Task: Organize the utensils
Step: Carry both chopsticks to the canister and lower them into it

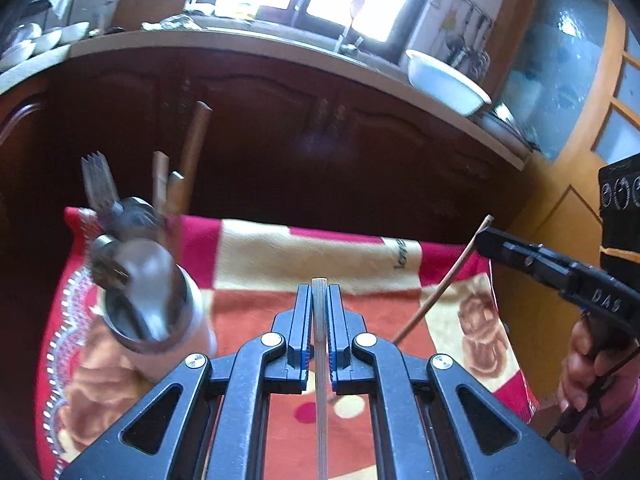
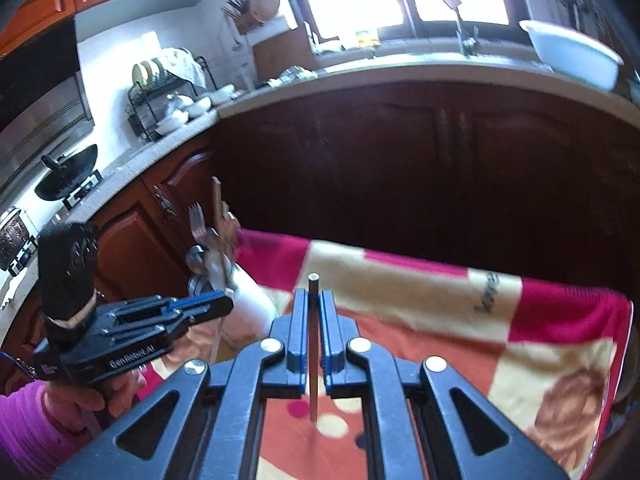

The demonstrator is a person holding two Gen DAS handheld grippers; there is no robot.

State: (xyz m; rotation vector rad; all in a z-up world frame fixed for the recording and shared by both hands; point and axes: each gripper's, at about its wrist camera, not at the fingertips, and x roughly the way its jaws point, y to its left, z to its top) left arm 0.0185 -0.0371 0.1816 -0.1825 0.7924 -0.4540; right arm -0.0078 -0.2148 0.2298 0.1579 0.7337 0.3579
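Note:
My left gripper (image 1: 319, 296) is shut on a thin pale chopstick (image 1: 320, 360) that runs between its fingers. My right gripper (image 2: 314, 304) is shut on a thin brown chopstick (image 2: 313, 344), which also shows in the left wrist view (image 1: 440, 284). A steel utensil cup (image 1: 160, 320) stands at the left on the cloth, holding a fork (image 1: 98, 184), spoons and wooden-handled utensils (image 1: 196, 152). In the right wrist view the cup (image 2: 248, 304) sits just beyond the left gripper (image 2: 224, 305). Both grippers hover above the cloth, right of the cup.
A red, cream and orange patterned cloth (image 1: 280, 256) covers the table. Dark wooden cabinets (image 1: 300, 140) and a counter with a white basin (image 1: 444, 80) lie beyond. A dish rack (image 2: 168, 92) and a wok (image 2: 66, 178) stand far left.

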